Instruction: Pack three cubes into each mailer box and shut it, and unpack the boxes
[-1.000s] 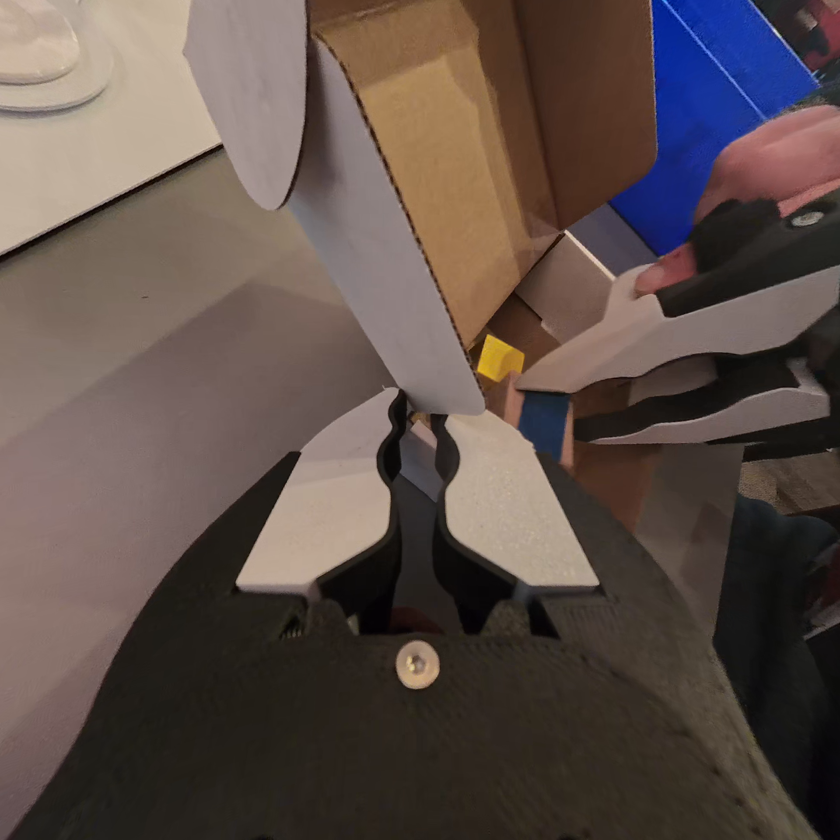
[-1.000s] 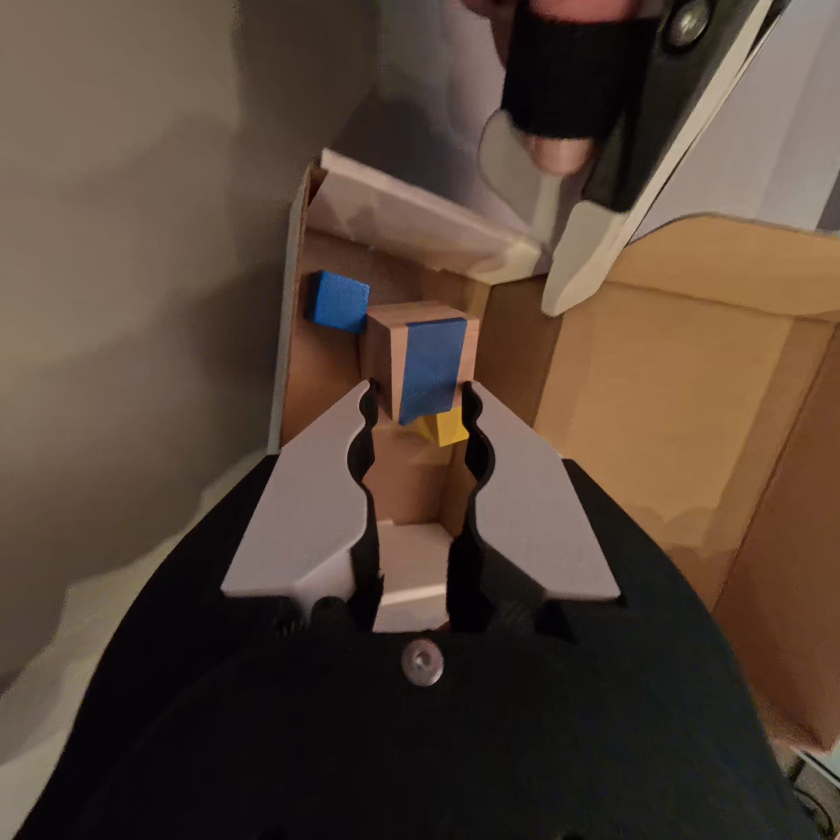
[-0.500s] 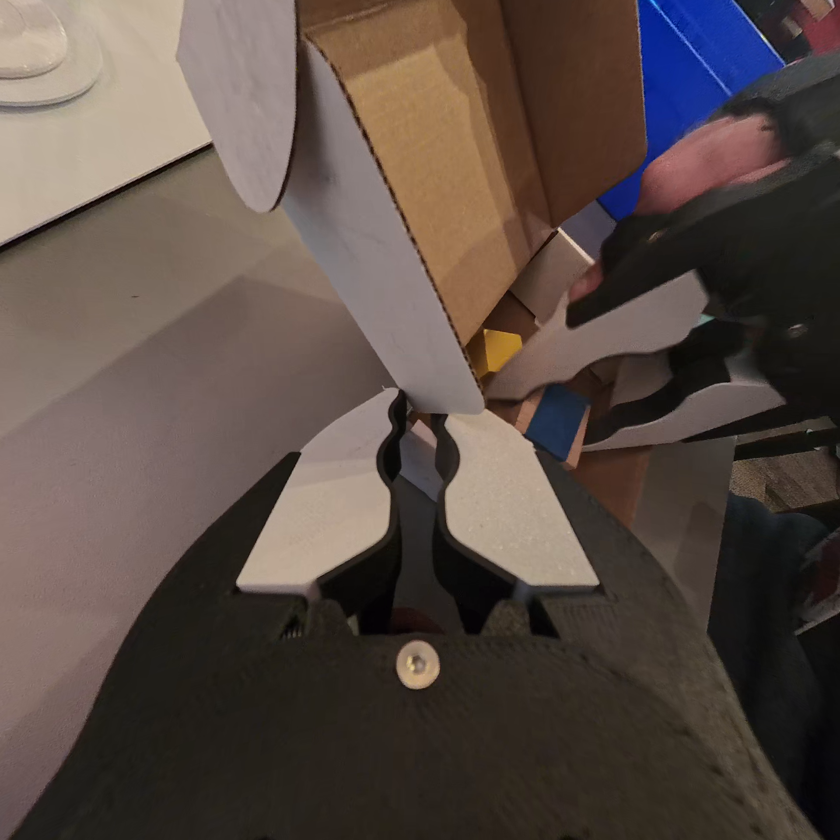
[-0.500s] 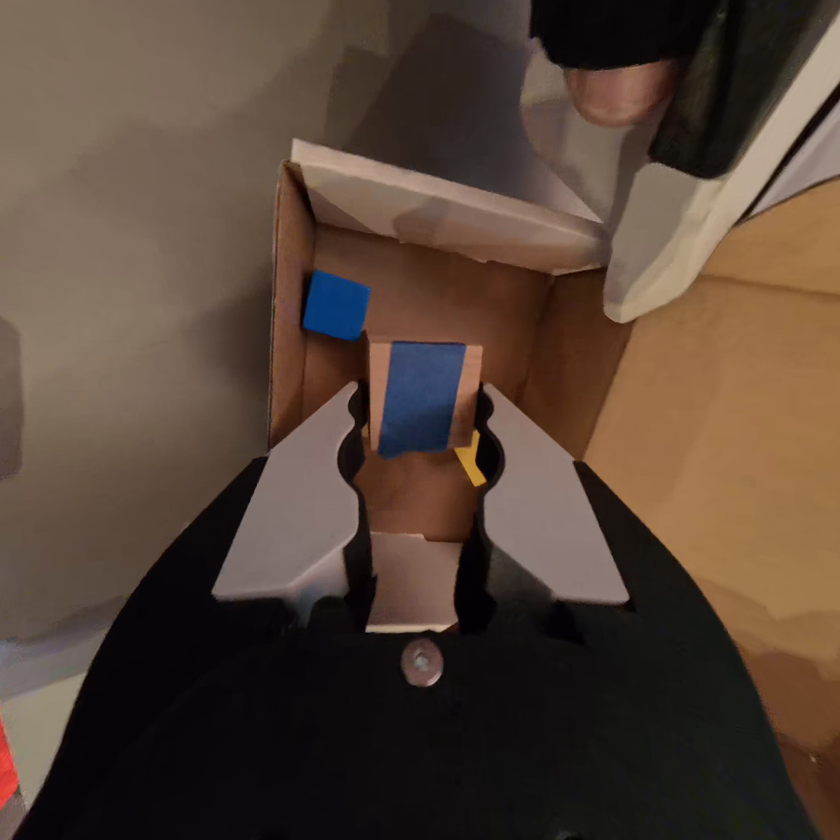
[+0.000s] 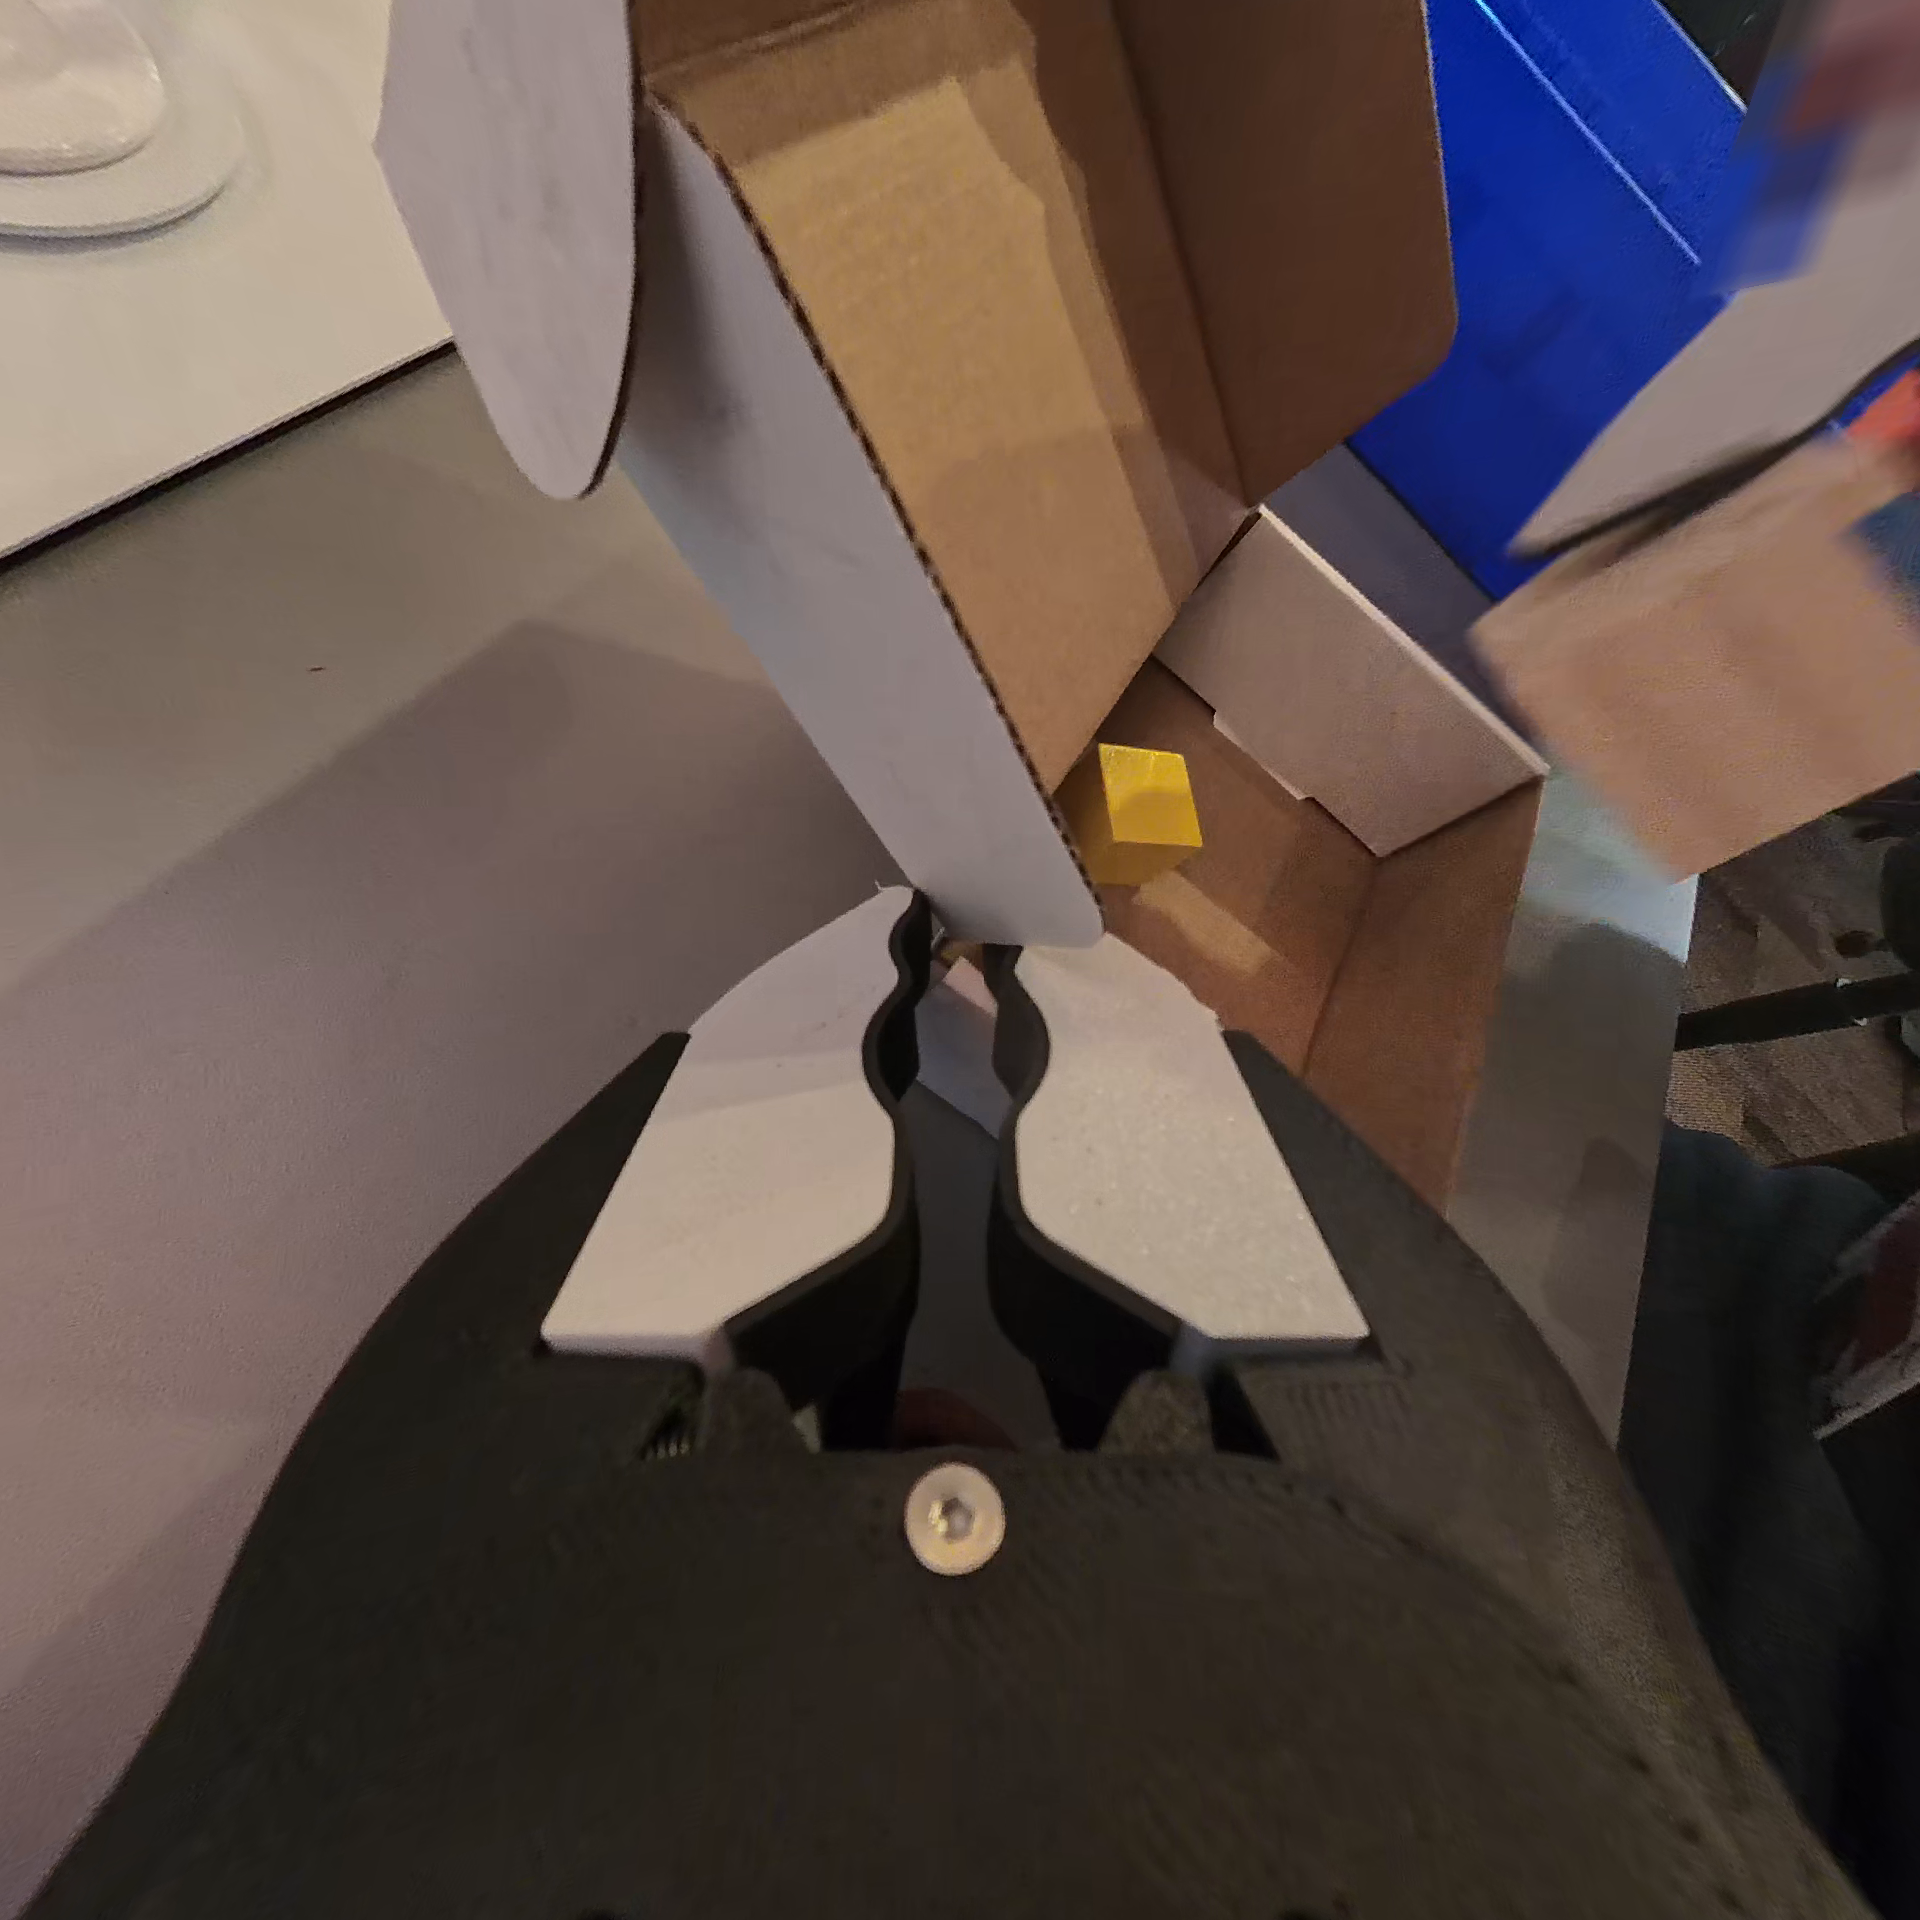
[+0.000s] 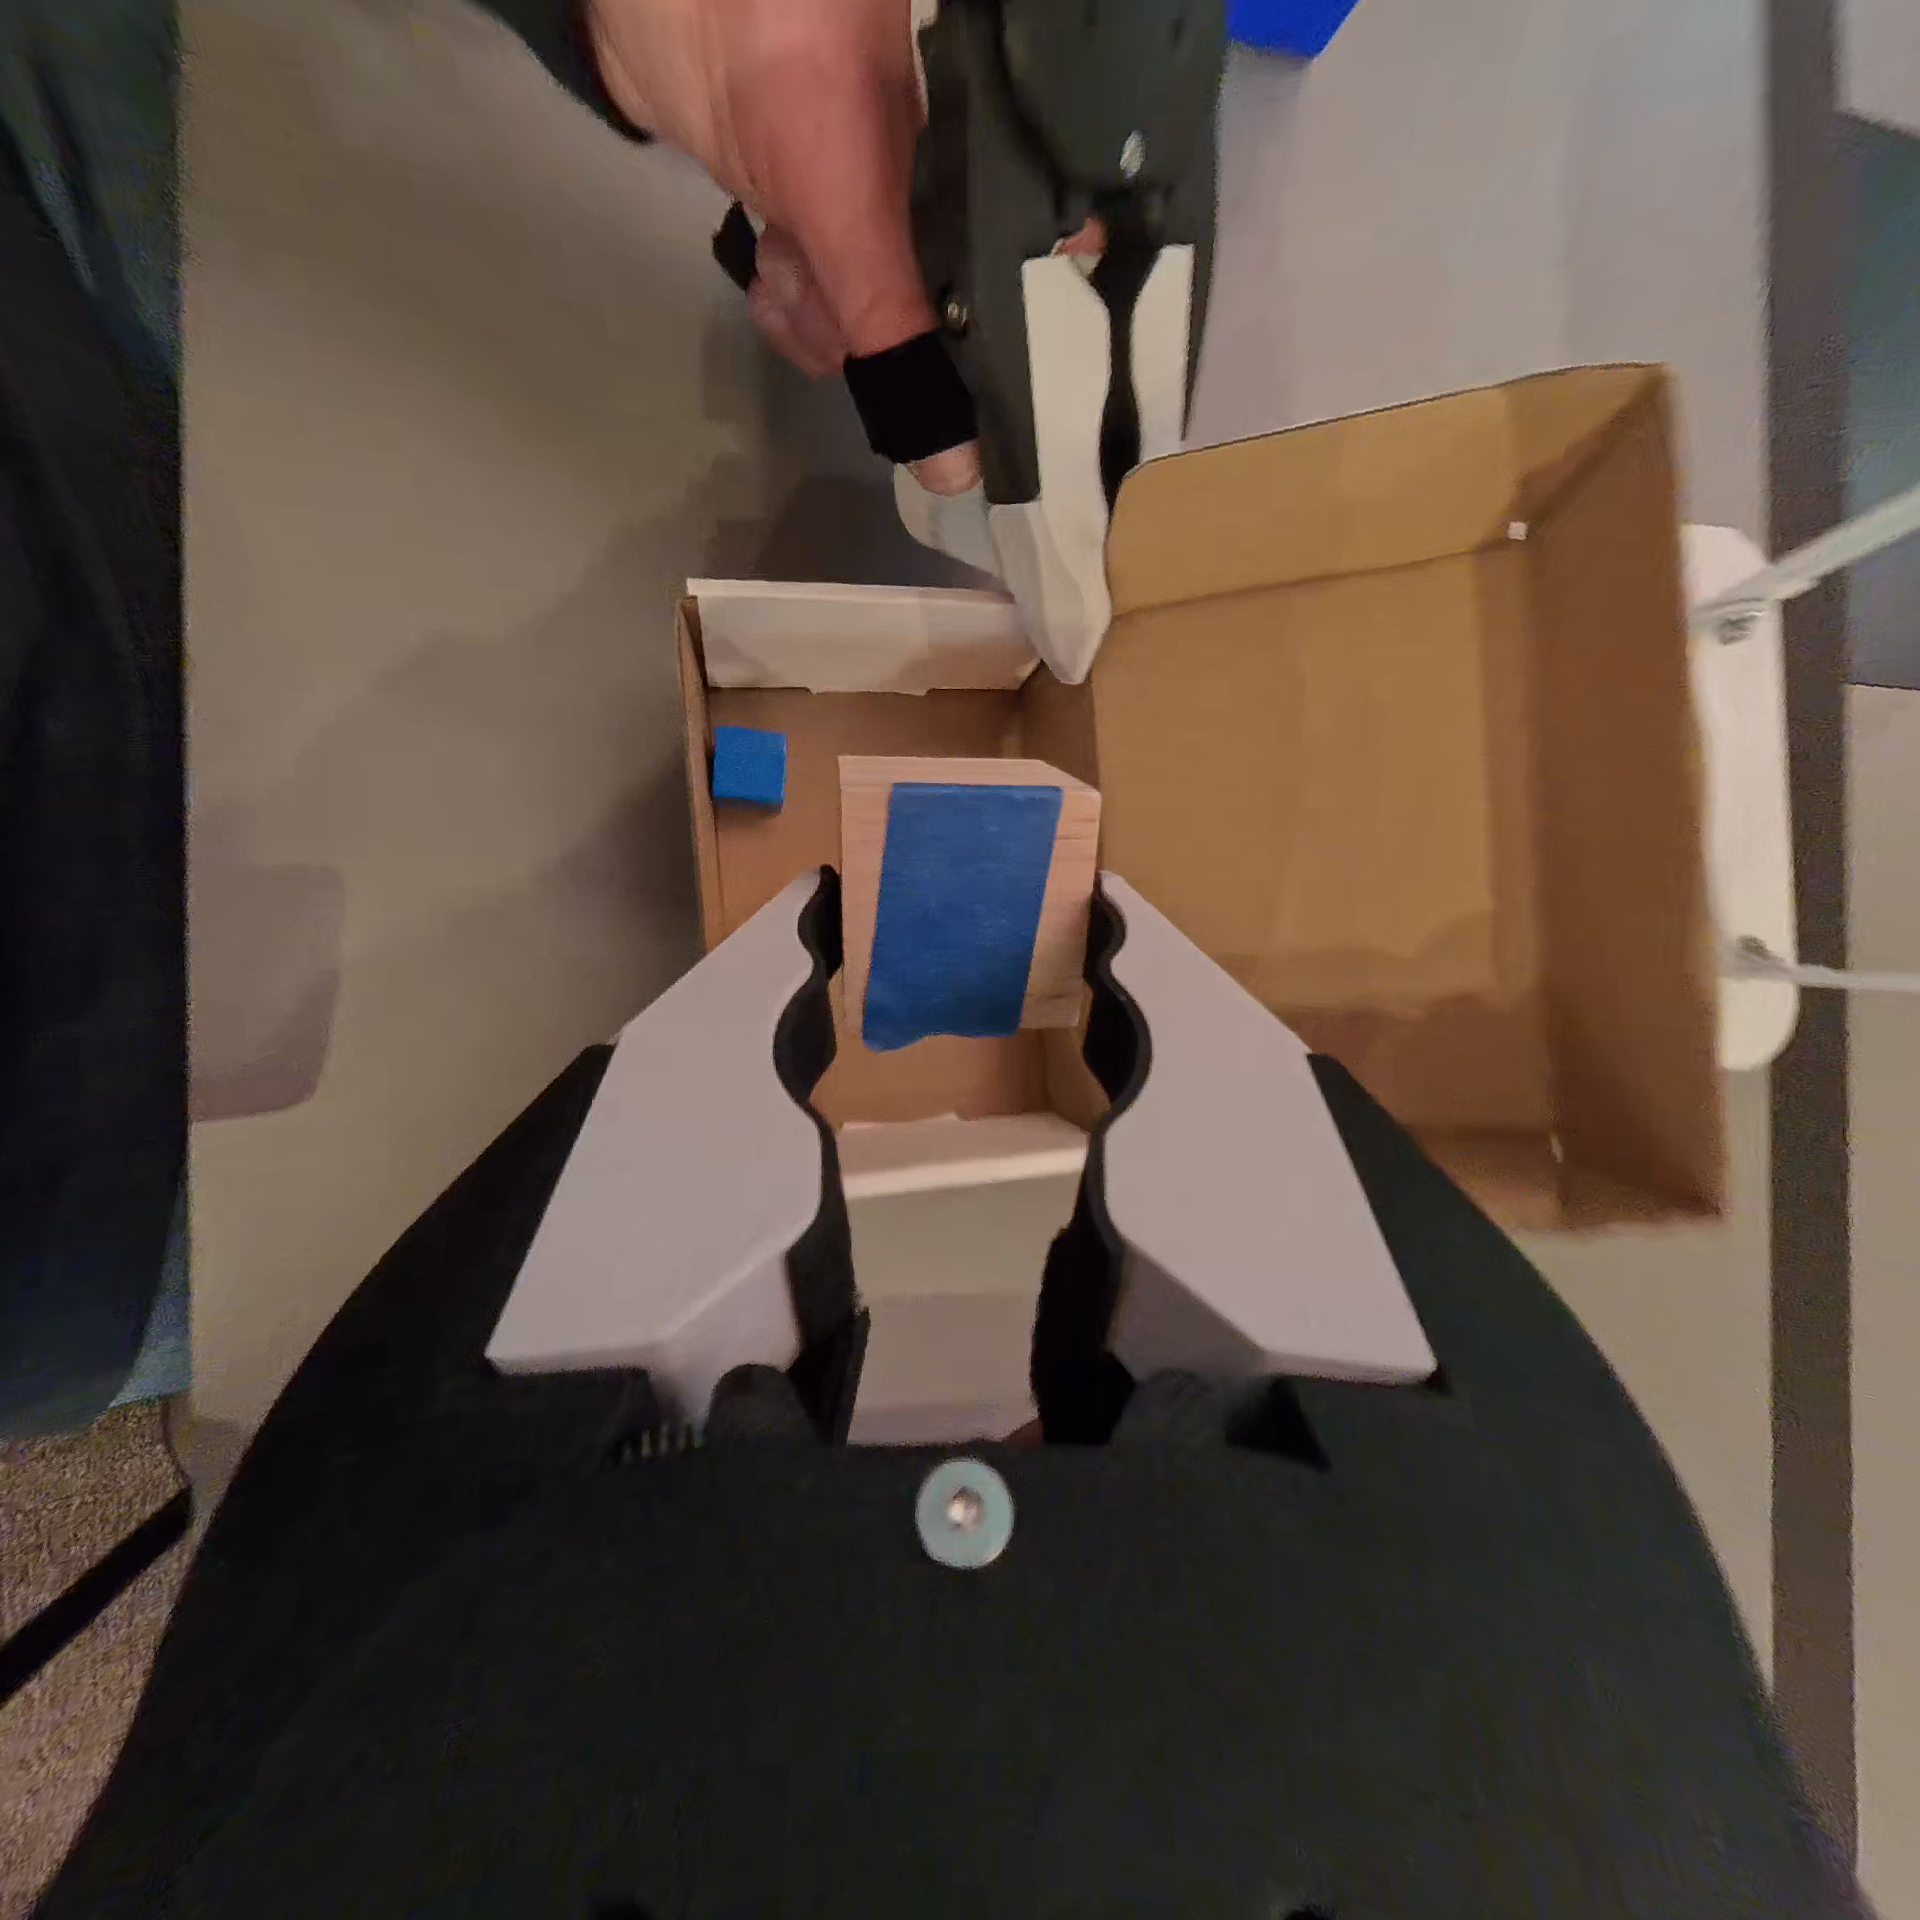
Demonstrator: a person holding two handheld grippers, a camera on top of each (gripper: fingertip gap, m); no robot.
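Observation:
A mailer box [image 6: 862,634] stands open on the grey table, its brown lid [image 6: 1392,779] folded back to the right. My left gripper [image 5: 951,920] is shut on the lower edge of the lid [image 5: 831,644]; it also shows in the right wrist view [image 6: 1049,582], held by a hand. My right gripper [image 6: 964,885] is shut on a wooden cube with blue tape [image 6: 971,904] and holds it above the box. This cube shows blurred in the left wrist view [image 5: 1704,675]. A small blue cube [image 6: 748,766] and a yellow cube [image 5: 1138,821] lie inside the box.
A blue bin [image 5: 1538,260] stands behind the box. A white dish [image 5: 83,125] sits on a white sheet at the far left. A white stand base [image 6: 1745,790] lies beyond the lid. The table edge and carpet [image 6: 73,1538] are at the lower left.
My right gripper has risen out of the box with the taped wooden cube, leaving the yellow cube uncovered. My left gripper has held the lid in place.

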